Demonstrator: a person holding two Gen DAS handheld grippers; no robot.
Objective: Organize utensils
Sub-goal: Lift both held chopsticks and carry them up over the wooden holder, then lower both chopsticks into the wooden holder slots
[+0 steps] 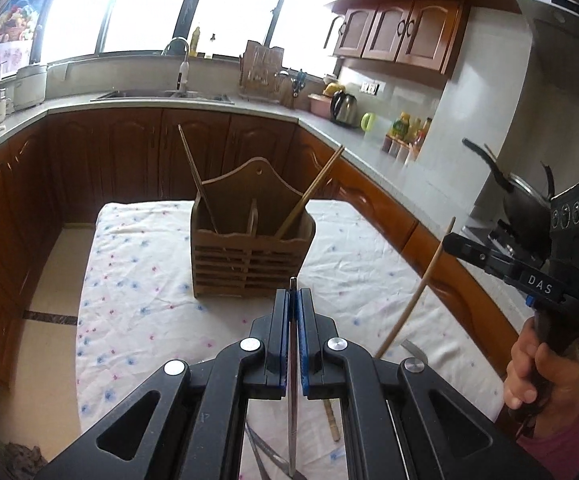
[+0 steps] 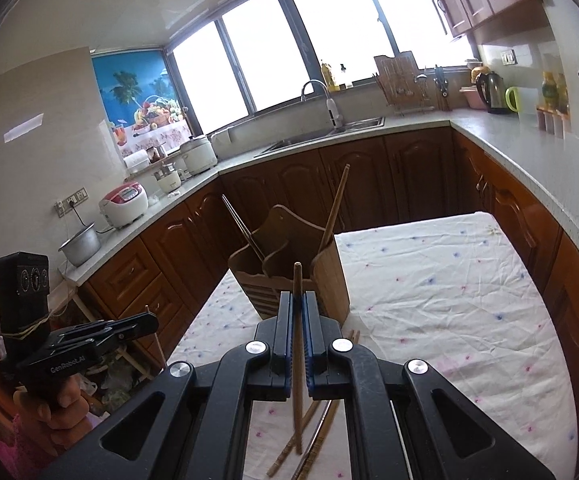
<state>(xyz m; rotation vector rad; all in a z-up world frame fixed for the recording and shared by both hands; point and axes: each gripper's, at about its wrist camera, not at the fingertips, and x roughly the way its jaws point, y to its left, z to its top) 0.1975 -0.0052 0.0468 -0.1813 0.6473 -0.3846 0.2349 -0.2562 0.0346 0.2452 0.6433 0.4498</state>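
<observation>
Left claw (image 1: 294, 300): clenched on a thin metal chopstick (image 1: 292, 380); I see it pinched between the blue pads, tip poking just past the fingertips.
Metal stick, axis: runs along the claw's own line, far tip aimed at the caddy (image 1: 251, 248), tail trailing down under the claw toward the bench (image 1: 137, 272).
Metal stick, handling: I judge it stiff, light and slick; a smooth rod like this could slide or pivot in the pads. The hold sits near its far end, so most of its length hangs behind.
Caddy: wooden, slatted front, two compartments, standing on the floral cloth ahead of both claws. One chopstick leans left out of the left bin, one leans right out of the right bin.
Right claw (image 2: 299, 300): clenched on a wooden chopstick (image 2: 298, 360); in the left wrist view that stick (image 1: 417, 288) slants up and to the right.
Wooden stick, axis: along the claw, blunt end just beyond the fingertips and pointing at the caddy's right side, tail dropping toward the cloth.
Wooden stick, handling: I judge it light, rigid, with more grip than metal; less likely to slip, but it could still swing about a hold this near the end.
Loose sticks (image 2: 309, 436): a few more lie on the cloth below the right claw, crossing each other, long axes roughly toward me.
</observation>
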